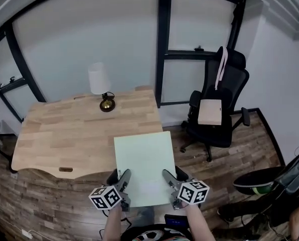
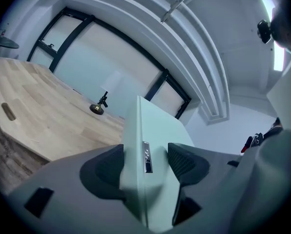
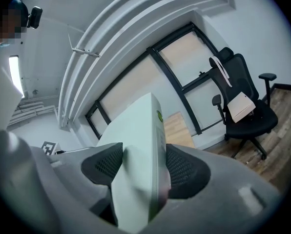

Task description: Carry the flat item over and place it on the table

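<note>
A flat pale green box hangs level in front of me, its far edge over the near right corner of the wooden table. My left gripper grips its near left edge and my right gripper its near right edge. In the left gripper view the box stands edge-on between the dark pads, with the left gripper shut on it. The right gripper likewise clamps the box between its pads.
A white-shaded lamp with a brass base stands at the table's far middle. A black office chair with a tan box on its seat stands to the right. Black window frames rise behind the table. Dark gear lies on the floor at right.
</note>
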Demonstrator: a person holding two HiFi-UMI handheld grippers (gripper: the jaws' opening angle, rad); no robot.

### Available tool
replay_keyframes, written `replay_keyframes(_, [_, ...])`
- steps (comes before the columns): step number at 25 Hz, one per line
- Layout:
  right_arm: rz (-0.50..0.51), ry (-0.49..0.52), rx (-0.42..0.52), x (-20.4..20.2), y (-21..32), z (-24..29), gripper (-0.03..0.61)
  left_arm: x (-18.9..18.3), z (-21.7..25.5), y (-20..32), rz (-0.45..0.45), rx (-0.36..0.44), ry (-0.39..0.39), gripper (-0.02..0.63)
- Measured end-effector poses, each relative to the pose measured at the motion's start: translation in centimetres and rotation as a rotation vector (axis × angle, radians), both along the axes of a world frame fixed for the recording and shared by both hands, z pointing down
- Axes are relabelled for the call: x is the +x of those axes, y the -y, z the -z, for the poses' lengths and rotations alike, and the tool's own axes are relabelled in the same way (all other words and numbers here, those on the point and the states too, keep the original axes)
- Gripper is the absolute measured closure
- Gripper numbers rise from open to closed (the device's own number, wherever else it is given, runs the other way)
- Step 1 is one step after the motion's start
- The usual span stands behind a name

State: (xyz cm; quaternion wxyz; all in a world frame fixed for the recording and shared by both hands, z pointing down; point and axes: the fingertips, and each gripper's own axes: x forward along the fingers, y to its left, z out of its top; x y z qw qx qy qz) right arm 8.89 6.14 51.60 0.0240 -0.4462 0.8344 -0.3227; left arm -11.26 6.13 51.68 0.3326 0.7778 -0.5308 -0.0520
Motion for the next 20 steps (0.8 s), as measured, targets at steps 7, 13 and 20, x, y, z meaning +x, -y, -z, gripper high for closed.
replay_keyframes(7, [-0.026,-0.02,-0.058,-1.3,11.5,-2.2,0.308,-1.2,-2.4,12.0,-0.022,-0.057,-0.006,0.331])
replay_keyframes(13, [-0.033,-0.034,-0.112,-2.3,20.7,-4.1,0.308,-2.2,-4.6,21.2,-0.028,-0.112,-0.013,0.333])
replay_keyframes(20, [-0.05,-0.046,-0.163,-2.5,25.6,-6.2,0.308,-2.4,-7.1,26.4,-0.044,-0.159,-0.027,0.333])
